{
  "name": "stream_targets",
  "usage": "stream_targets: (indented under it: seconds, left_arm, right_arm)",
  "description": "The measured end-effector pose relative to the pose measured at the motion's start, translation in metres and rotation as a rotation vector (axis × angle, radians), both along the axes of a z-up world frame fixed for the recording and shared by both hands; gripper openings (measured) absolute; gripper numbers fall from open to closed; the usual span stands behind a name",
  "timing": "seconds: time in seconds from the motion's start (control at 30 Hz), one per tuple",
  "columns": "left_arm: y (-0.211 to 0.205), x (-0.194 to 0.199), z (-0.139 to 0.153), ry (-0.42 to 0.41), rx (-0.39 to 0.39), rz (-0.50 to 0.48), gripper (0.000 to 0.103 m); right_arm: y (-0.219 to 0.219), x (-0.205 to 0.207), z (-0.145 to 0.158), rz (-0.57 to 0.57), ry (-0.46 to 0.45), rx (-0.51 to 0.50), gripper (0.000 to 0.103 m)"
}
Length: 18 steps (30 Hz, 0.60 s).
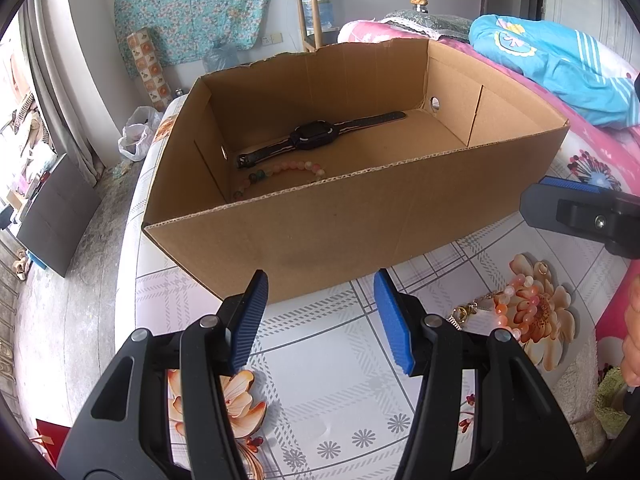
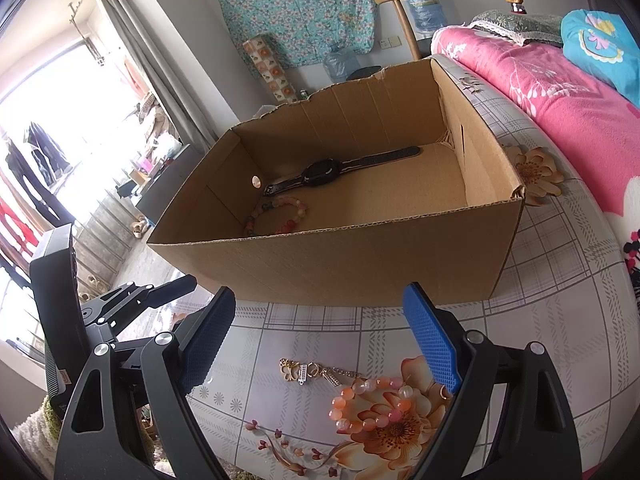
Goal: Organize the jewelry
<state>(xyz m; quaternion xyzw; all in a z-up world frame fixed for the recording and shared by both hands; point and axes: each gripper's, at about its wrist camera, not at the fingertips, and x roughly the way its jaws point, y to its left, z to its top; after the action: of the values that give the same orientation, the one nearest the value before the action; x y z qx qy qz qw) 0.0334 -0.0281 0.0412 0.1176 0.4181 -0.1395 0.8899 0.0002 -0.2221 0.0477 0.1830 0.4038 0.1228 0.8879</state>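
An open cardboard box (image 1: 360, 216) (image 2: 360, 264) stands on the table. Inside it lie a black watch (image 1: 316, 136) (image 2: 324, 170) and a pastel bead bracelet (image 1: 280, 174) (image 2: 280, 214). On the tablecloth, near the box's front, lie an orange-pink bead bracelet (image 2: 372, 400) (image 1: 516, 304) and a gold charm chain (image 2: 308, 372) (image 1: 464, 312). My left gripper (image 1: 320, 320) hovers open over bare cloth in front of the box, nothing between its blue pads. My right gripper (image 2: 320, 340) stands open wide above the chain and orange bracelet, not touching them.
The round table carries a checked cloth with flower prints (image 2: 560, 280). Bedding in pink (image 2: 540, 76) and a blue garment (image 1: 560, 64) lie to the right. A chair (image 1: 308, 16), water bottles and a grey floor (image 1: 60, 300) are on the left and behind.
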Motion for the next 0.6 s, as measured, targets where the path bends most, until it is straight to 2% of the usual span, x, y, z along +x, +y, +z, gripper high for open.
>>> stream_targets:
  seconds: [0.1, 0.2, 0.3, 0.4, 0.6]
  left_arm:
    - [-0.001, 0.0, 0.0, 0.003, -0.006, -0.001, 0.052]
    - [-0.001, -0.002, 0.0, 0.002, -0.017, -0.005, 0.06]
    - [-0.002, -0.006, 0.002, -0.005, -0.032, -0.016, 0.062]
    - [0.0, -0.012, 0.005, -0.013, -0.045, -0.025, 0.068]
    - [0.008, -0.027, 0.011, -0.035, -0.081, -0.04, 0.079]
  right_arm:
    - [0.0, -0.001, 0.001, -0.003, 0.001, -0.007, 0.084]
    - [0.002, -0.003, 0.004, -0.009, -0.002, -0.023, 0.084]
    - [0.006, -0.007, 0.008, -0.014, -0.005, -0.038, 0.084]
    - [0.011, -0.012, 0.013, -0.019, -0.021, -0.057, 0.092]
    - [0.029, -0.025, 0.025, -0.026, -0.043, -0.144, 0.095]
